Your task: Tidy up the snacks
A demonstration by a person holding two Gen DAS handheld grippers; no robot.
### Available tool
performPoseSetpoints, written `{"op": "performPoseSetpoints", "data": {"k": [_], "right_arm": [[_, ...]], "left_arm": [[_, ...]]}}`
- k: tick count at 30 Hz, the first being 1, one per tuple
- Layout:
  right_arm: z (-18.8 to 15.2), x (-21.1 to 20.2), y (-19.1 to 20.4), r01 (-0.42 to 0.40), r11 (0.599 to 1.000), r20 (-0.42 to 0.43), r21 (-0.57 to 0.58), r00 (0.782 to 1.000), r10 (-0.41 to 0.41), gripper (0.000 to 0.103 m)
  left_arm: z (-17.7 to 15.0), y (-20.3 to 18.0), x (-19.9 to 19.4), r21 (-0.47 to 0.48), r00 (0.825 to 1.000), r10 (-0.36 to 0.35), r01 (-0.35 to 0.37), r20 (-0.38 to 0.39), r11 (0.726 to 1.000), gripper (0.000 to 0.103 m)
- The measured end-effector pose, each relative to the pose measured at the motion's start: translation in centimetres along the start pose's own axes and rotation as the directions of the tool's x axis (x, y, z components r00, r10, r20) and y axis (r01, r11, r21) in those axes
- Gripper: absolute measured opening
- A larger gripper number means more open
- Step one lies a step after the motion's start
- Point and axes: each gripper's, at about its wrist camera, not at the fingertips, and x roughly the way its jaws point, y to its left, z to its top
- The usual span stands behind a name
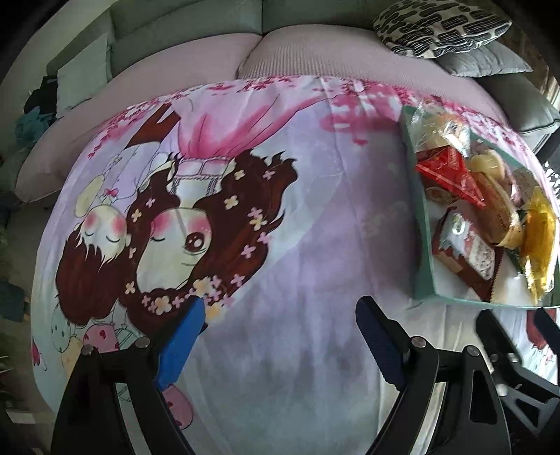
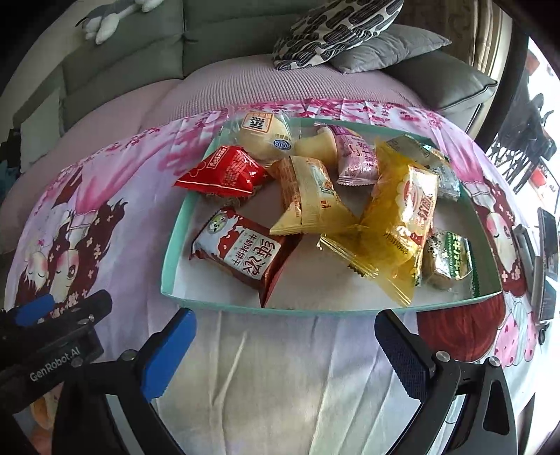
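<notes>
We record one shallow teal-rimmed cardboard tray resting on a cartoon-printed pink and lilac cloth, holding a loose heap of wrapped snacks: a dark red biscuit packet with white lettering, a bright red foil pouch, a translucent yellow crinkled bag, a small green-and-silver wrapped sweet, and a round pale bun in clear film. We judge these light, soft and slippery, their film likely to crumple, so best taken by a sealed end seam or across the packet's middle. The right gripper stands open and empty just before the tray's near rim; the left gripper likewise stands open (nothing between its blue pads) over bare cloth. The right wrist view shows the whole tray; the left shows only its edge at far right, plus more of the grey sofa.
</notes>
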Motion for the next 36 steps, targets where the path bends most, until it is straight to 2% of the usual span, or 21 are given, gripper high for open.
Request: {"op": "performPoseSetpoints", "data": {"k": [12,28,33,36], "right_arm": [[-0.1,-0.8,-1.7,0.037,0.999,0.029,0.024,0.999,-0.037,0.103],[0.1,-1.7,-3.1,0.032,0.998,0.059,0.050,0.998,-0.035,0.103],[0.0,-1.8,-3.2,0.024,0.998,0.059,0.055,0.998,-0.027,0.103],[-0.1,-1.8,-3.2,0.024,0.998,0.059,0.055,0.998,-0.027,0.103]], "left_arm": [[-0.4,-0.1,1.0,0.014,0.997,0.064,-0.063,-0.044,0.998,0.088],[-0.7,-0.7,1.5,0.017,0.997,0.030,-0.029,-0.070,0.999,0.088],[-0.9,-1.0,0.3,0.010,1.000,0.013,-0.013,-0.016,1.000,0.088],[-0.7,-0.7,0.2,-0.007,1.000,-0.004,0.003,-0.015,1.000,0.089]]}}
